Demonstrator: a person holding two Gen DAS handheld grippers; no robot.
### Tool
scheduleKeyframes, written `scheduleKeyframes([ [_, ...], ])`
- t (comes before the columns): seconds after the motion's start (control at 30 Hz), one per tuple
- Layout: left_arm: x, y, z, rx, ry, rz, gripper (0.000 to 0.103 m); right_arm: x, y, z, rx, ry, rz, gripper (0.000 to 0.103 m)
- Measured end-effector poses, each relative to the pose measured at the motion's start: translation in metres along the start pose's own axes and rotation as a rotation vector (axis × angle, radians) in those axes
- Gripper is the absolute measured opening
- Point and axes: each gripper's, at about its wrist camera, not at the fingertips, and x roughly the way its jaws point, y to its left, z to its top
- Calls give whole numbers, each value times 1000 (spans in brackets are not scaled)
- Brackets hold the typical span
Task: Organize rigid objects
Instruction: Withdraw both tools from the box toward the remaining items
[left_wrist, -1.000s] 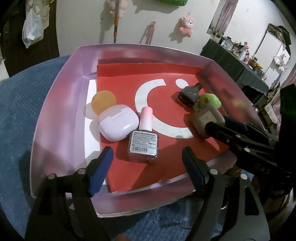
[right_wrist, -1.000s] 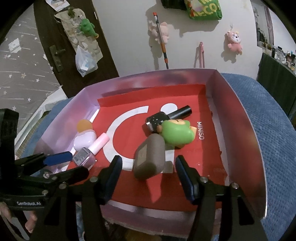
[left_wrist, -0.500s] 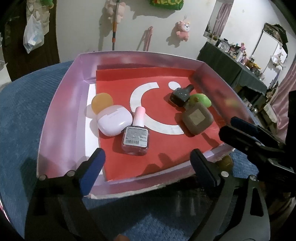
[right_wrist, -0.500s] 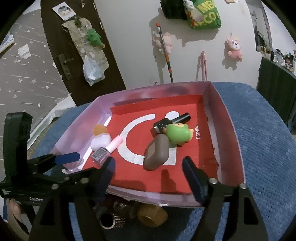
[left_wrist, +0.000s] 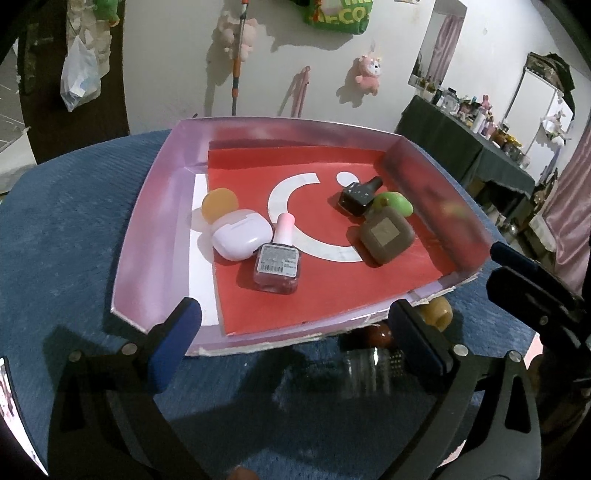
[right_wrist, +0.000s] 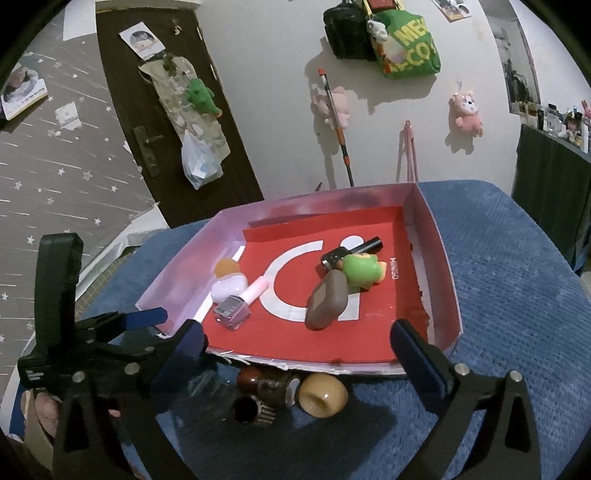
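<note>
A pink box (left_wrist: 144, 236) (right_wrist: 447, 266) with a red liner sits on the blue cloth. In it lie a pink nail polish bottle (left_wrist: 277, 258) (right_wrist: 236, 304), a white earbud case (left_wrist: 242, 238) (right_wrist: 229, 286), an orange disc (left_wrist: 219, 199), a black bottle (left_wrist: 358, 194) (right_wrist: 351, 251), a green toy (left_wrist: 395, 203) (right_wrist: 364, 271) and a brown square bottle (left_wrist: 386, 234) (right_wrist: 327, 301). My left gripper (left_wrist: 295, 339) is open and empty in front of the box. My right gripper (right_wrist: 299, 350) is open and empty, also in front of it.
Loose items lie on the cloth by the box's front edge: a tan spool (right_wrist: 323, 395) (left_wrist: 437, 314), a brown-capped bottle (right_wrist: 266, 382) and a dark-capped bottle (right_wrist: 251, 410). A dark table (left_wrist: 461, 147) stands at the right. A wall with hanging toys is behind.
Both grippers have pulled back and up out of the box, empty. The loose items in front of the box have come into view.
</note>
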Motion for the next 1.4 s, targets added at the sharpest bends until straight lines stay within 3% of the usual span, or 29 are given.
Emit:
scheduleKeyframes([
  [0.4, -31, -11, -20, 31, -81, 21, 103, -28, 12, -19, -6, -27, 10, 103],
  [1.07, -21, -22, -71, 25, 13, -19, 103, -34, 10, -75, 13, 33, -7, 103],
  [1.27, -11, -23, -74, 24, 48, -1, 103, -26, 2, -78, 9, 54, -71, 84],
  [1.4, -3, -19, -72, 8, 55, 8, 102, -17, -6, -74, 14, 70, -103, 78],
])
